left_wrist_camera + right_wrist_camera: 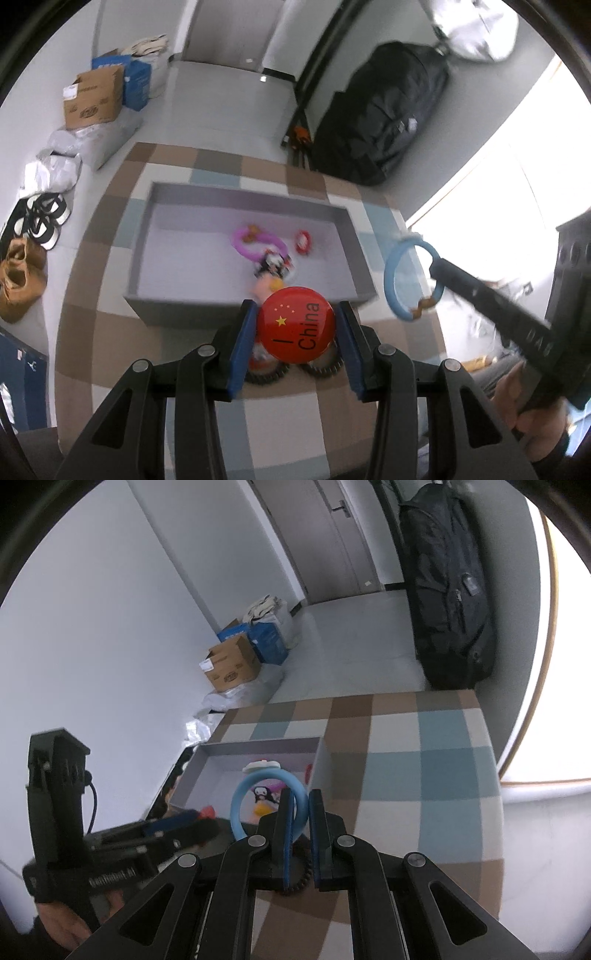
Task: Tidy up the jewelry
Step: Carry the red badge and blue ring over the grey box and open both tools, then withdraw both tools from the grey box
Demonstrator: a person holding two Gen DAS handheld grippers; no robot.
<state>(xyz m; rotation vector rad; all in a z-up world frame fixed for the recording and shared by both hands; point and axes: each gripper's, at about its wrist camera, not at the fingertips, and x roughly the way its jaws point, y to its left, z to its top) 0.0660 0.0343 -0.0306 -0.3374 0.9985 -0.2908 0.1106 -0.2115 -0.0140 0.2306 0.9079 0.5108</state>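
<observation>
- Red badge (296, 323), printed with a flag and the word China, sits nearest the left lens, pinched edge to edge between the blue pads of the left gripper (297, 325), just short of the grey tray's (155, 317) near wall and above the checked cloth (110, 332).
- Blue ring (243, 801) stands nearest the right lens, its band nipped between the nearly closed pads of the right gripper (297, 814); from the left view the same ring hangs just beyond the tray's right-hand end.
- Inside the tray lie a pink ring (255, 242), a small red ring (303, 242) beside it, and a penguin charm (271, 264) nearer the front wall; blur hides finer detail.
- Dark beaded bracelets (321, 367) lie on the cloth on the near side of the tray, partly under the badge, not yet gathered.
- A person's hand (70, 923) grips the left tool's handle, on the near left side of the tray.
- Beyond the tray's far wall stand a black backpack (384, 110) and, off to the far left, cardboard boxes (94, 98) and shoes (40, 218) on the floor.
- Judged step: both pieces are lifted and in transit toward the tray, the sorting partly done.
- Next move, as I judge it: bring each piece over the tray's walls, lower it onto bare floor clear of the pink ring and penguin, and only then spread the pads; the ring may roll on release, so it should be set low.
</observation>
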